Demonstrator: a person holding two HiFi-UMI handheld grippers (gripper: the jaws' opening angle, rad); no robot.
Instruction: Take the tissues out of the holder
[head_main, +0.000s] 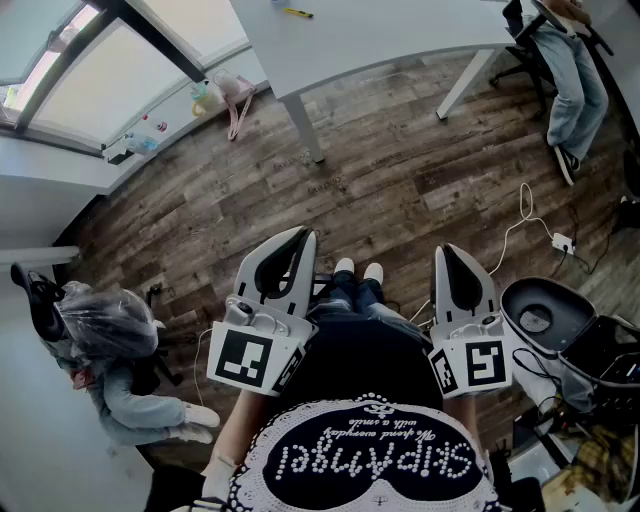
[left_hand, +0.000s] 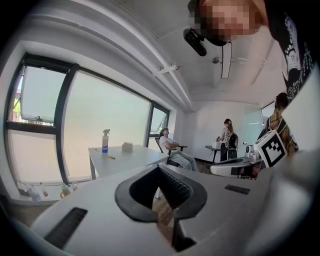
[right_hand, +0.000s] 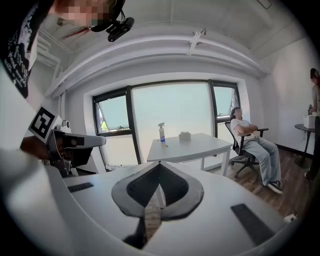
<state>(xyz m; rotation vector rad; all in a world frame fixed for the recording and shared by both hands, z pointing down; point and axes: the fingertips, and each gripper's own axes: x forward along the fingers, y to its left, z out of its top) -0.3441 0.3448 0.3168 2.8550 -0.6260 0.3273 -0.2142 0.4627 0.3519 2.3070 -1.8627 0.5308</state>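
Tissues, I think, sit in the small pale box (right_hand: 185, 136) on the long white table (right_hand: 200, 146) by the window, well away from me, but it is too small for me to be sure. My white left gripper (head_main: 297, 238) and my white right gripper (head_main: 452, 252) are both held low by my tummy. Each has its two jaws pressed together with nothing between them. Things could go wrong from here. A thin white cable (head_main: 522, 215) lies on the brown wooden floor (head_main: 380, 190) near my right side, and I could trip on it as I walk over. The tall spray bottle with the blue label (right_hand: 161, 133) stands near the box, so a clumsy reach could knock it down. If I forget to open my jaws first, I will only push the box away. My head view shows my white shoes (head_main: 358, 268) and the cable but no box at all. Both gripper views show the box and the bottle, but not my shoes.
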